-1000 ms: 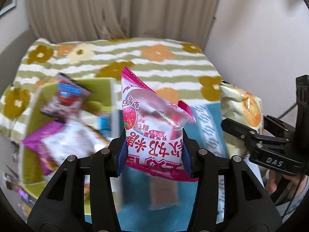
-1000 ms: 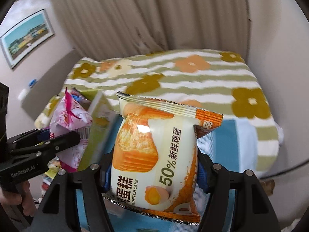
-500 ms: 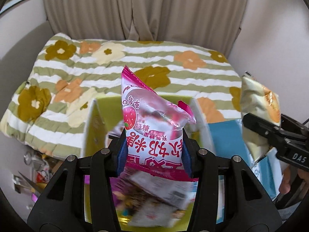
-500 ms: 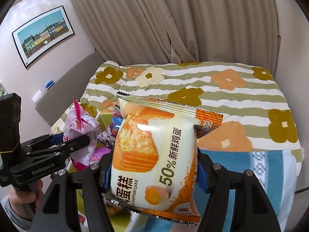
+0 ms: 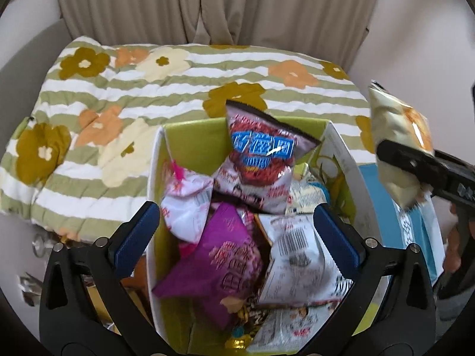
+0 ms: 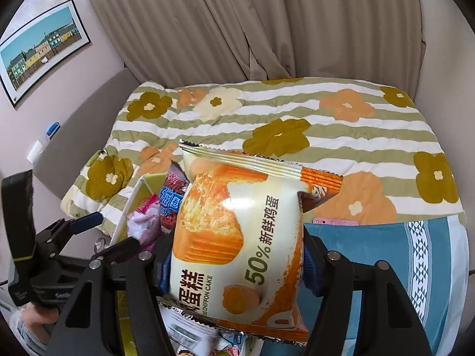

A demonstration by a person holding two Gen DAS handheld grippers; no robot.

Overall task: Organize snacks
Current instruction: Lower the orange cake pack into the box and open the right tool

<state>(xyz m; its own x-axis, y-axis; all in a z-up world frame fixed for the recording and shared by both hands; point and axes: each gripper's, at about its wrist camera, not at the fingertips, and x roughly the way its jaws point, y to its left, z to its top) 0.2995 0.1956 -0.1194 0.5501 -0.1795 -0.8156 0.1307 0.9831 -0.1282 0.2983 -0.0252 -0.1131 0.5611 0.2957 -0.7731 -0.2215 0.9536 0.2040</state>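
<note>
Two grippers: left gripper [image 5: 237, 228] just opened, empty above the box [image 5: 341, 142]; right gripper [image 6: 234, 264] clamps a seemingly upright cake packet [image 6: 237, 237].

left gripper [image 5: 237, 231] | black frame, blue pads (silver screws) | grey sleeve [image 6: 26, 338]

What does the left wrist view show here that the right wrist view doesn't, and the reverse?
Left wrist only: the inside of the green box, with the purple packet and the white barcode packet lying between the open left gripper, whose jaws have just been opening.

Right wrist only: the framed picture on the wall and the printed front of the chiffon cake pack clamped in the right gripper.

Both: the floral blanket, the curtain, the red chips bag.
</note>
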